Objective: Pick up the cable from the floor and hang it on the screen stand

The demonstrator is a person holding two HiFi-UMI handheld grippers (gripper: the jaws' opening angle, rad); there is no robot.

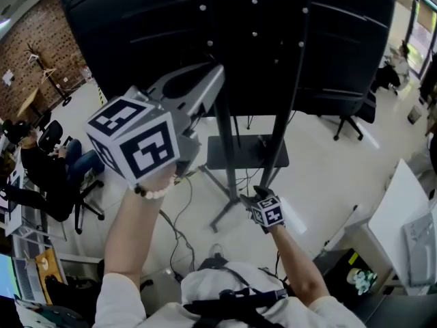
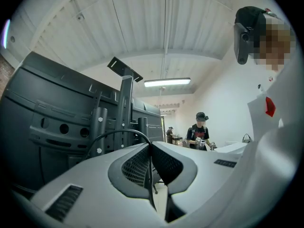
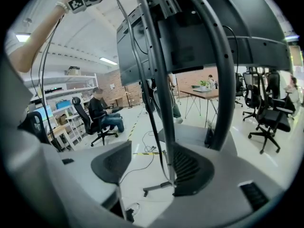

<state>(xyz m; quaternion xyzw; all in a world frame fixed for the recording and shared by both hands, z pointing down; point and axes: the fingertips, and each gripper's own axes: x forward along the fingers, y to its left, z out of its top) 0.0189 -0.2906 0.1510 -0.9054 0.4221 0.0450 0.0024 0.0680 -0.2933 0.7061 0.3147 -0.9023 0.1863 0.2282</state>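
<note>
Left gripper (image 2: 151, 145), raised beside the back of the screen (image 1: 239, 33): jaws closed together on the thin black cable (image 2: 118, 130), which arcs upward out of the pinch. Right gripper (image 3: 151, 151), held low by the screen stand (image 1: 225, 149): jaws apart, with the cable hanging down between them, unclamped.

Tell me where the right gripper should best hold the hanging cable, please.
Probably the straight stretch of the cable beside the stand post, closing on it from left and right. It hangs thin and upright from the left gripper, in line with the open jaws of the right gripper.
</note>
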